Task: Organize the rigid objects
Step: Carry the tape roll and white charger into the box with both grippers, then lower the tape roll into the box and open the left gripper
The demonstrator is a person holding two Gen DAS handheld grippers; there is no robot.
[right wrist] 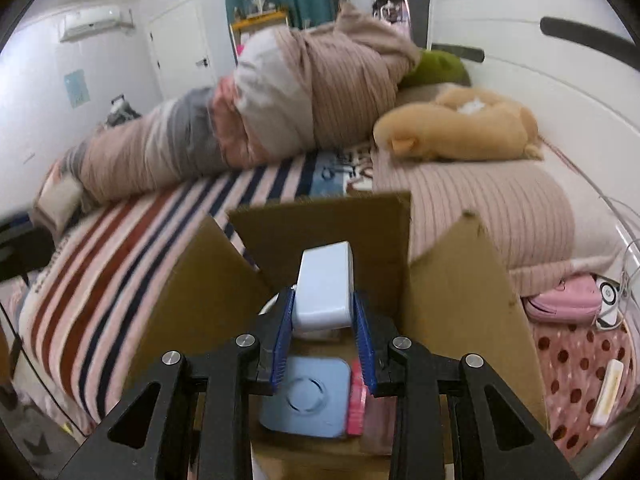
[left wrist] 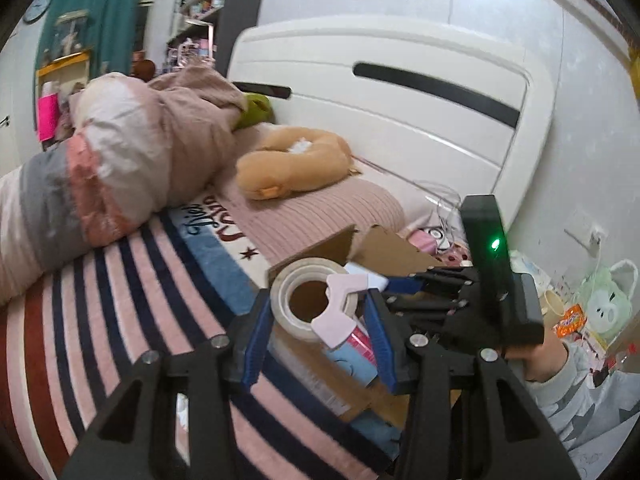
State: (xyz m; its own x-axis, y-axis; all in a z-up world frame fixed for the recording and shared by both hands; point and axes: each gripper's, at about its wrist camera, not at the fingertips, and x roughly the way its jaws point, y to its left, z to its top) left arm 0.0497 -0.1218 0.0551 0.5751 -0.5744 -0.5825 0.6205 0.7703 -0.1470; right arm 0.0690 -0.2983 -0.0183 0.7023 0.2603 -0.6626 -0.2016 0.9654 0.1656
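Note:
My left gripper point(left wrist: 316, 320) is shut on a roll of clear tape in a pale pink dispenser point(left wrist: 312, 300), held above an open cardboard box point(left wrist: 384, 248) on the bed. My right gripper point(right wrist: 323, 312) is shut on a pale blue-white rectangular case point(right wrist: 325, 288), held over the same box point(right wrist: 320, 224). Inside the box lie a light blue square container point(right wrist: 308, 398) and a pink item point(right wrist: 357, 404). The right gripper also shows in the left wrist view point(left wrist: 378, 282), its fingers just right of the tape.
The box stands on a striped blanket point(left wrist: 120, 320). A rolled duvet point(right wrist: 240, 120), a tan plush toy point(right wrist: 460, 128) and a ribbed pink pillow point(right wrist: 480, 200) lie behind it, before the white headboard point(left wrist: 400, 92). A pink pouch point(right wrist: 564, 304) and cables sit at right.

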